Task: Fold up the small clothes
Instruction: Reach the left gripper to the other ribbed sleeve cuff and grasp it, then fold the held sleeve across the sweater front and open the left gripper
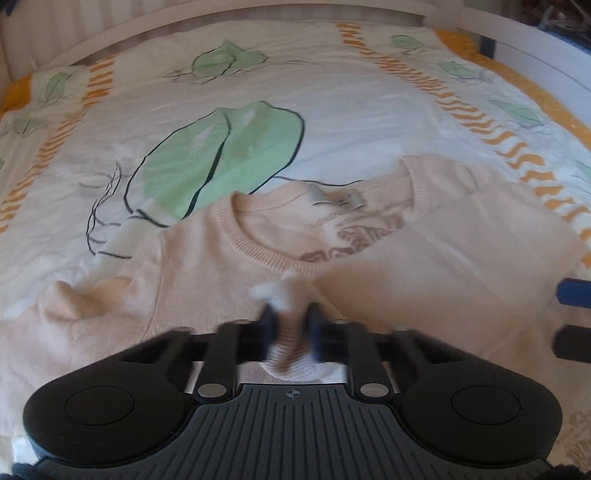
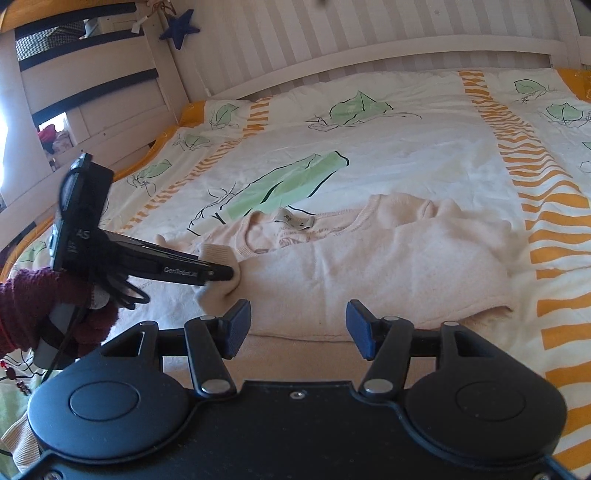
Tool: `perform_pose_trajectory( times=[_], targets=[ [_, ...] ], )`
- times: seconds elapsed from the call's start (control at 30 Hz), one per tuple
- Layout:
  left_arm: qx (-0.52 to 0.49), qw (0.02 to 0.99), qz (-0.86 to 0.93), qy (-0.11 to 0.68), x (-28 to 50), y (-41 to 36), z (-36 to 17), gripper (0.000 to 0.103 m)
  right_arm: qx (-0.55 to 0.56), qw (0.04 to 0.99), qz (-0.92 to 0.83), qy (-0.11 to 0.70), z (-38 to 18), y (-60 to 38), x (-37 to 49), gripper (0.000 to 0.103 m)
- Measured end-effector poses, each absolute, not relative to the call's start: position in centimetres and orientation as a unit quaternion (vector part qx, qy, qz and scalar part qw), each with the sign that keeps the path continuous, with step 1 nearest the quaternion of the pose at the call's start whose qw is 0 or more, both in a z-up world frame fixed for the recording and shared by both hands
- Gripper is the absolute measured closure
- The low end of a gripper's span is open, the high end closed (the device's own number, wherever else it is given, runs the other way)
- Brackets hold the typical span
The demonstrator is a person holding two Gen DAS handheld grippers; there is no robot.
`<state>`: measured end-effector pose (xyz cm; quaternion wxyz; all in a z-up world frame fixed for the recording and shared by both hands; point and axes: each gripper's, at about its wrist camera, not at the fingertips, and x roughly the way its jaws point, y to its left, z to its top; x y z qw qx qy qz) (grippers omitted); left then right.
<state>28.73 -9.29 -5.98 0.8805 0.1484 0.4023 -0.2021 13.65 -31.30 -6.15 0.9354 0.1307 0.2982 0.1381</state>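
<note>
A pale peach sweater (image 1: 443,251) lies on the bed with its neck and label facing away from me, its right side folded over the front. My left gripper (image 1: 290,317) is shut on the sweater's ribbed sleeve cuff (image 1: 284,354), which bunches between the blue pads. The right wrist view shows the same cuff (image 2: 216,254) pinched at the left gripper's (image 2: 225,275) tip, just left of the collar over the sweater (image 2: 369,266). My right gripper (image 2: 297,317) hovers open above the sweater's near edge, holding nothing. Its fingers (image 1: 572,291) poke in at the right edge of the left wrist view.
The bedcover (image 2: 406,155) is white with green leaves and orange wavy stripes. A white bed rail (image 2: 369,55) and striped wall run along the back. White slatted furniture (image 2: 92,92) with a blue star (image 2: 181,27) stands far left. A dark red sleeve (image 2: 33,295) holds the left gripper.
</note>
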Motion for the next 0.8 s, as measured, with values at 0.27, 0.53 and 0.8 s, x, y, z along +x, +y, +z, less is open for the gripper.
perform_pose_trajectory(
  times=[0.27,0.53,0.8],
  targets=[
    [0.174,0.906,-0.161,0.351,30.4,-5.8,-2.2,0.094,0.140,0.938,0.115,0.294,-6.2,-32.0,13.6,0.040],
    [0.139,0.885,-0.146,0.420,32.5,-2.9,-5.1,0.093,0.153,0.940,0.078,0.294,-6.4,-33.5,13.7,0.035],
    [0.142,0.882,-0.124,0.432,32.7,-1.5,-5.5,0.076,0.165,0.938,0.062,0.298,-6.8,-34.4,13.9,0.035]
  ],
)
